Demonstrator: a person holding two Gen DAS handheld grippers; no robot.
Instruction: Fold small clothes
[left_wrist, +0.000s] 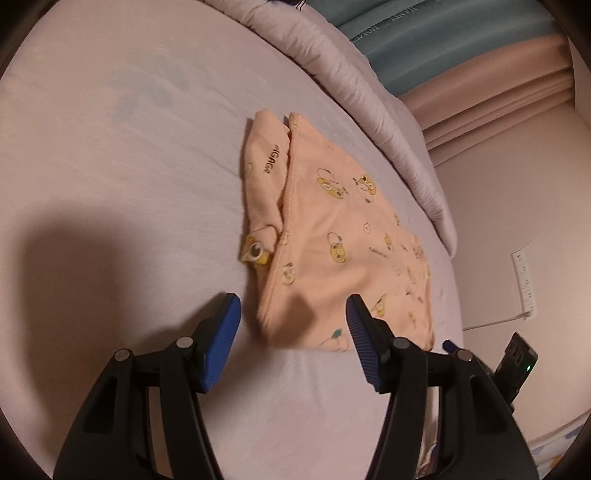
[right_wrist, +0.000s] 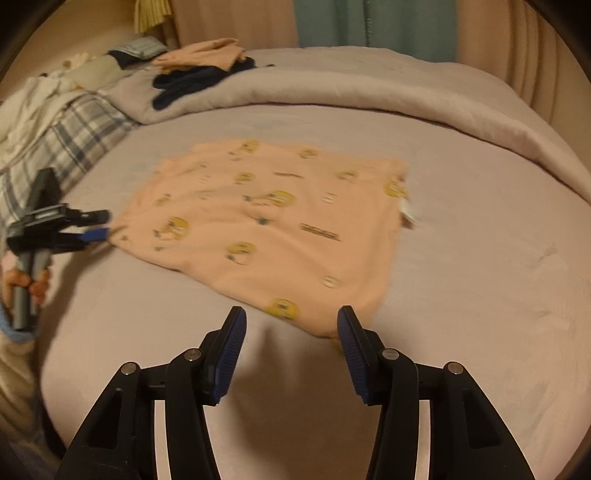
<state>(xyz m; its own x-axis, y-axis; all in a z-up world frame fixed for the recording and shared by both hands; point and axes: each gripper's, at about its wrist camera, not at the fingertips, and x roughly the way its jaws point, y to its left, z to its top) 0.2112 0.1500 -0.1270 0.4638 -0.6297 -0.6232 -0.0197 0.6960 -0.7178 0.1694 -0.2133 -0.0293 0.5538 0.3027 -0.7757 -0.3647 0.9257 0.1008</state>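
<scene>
Nearest the lens, the right gripper (right_wrist: 291, 332) hangs with jaws spread wide at the near edge of a peach child's garment (right_wrist: 266, 221) printed with yellow cartoon figures, gripping nothing. The garment lies flat on the bed (right_wrist: 480, 277). The left gripper (left_wrist: 293, 321), jaws likewise parted, sits at the garment's left corner. Beyond, a rolled duvet (right_wrist: 369, 88) carries a pile of dark and peach clothes (right_wrist: 199, 70) at far left.

Both spread wide, holding nothing: left gripper (left_wrist: 293, 314) and right gripper (right_wrist: 291, 325) low, fingers pointing forward, level.
</scene>
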